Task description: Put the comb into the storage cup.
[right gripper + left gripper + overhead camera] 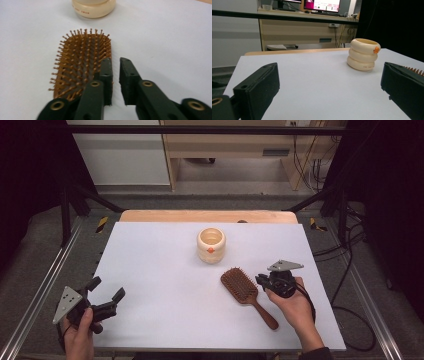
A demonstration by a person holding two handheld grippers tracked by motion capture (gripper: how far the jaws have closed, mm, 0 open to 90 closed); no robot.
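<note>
Our right gripper (115,75) hovers at the hairbrush (82,62), jaws a narrow slit apart with nothing between them; one jaw overlaps the brush's edge, and we cannot tell whether it touches. The brush lies bristles up on the desk (165,270), handle toward us, its head just on our side of the cream ringed cup (211,245). Our left gripper (106,300) rests well away from the brush at the near desk corner, jaws spread wide and empty. We judge that the brush is not yet gripped; grasping and moving it, perhaps to the cup, remain.
</note>
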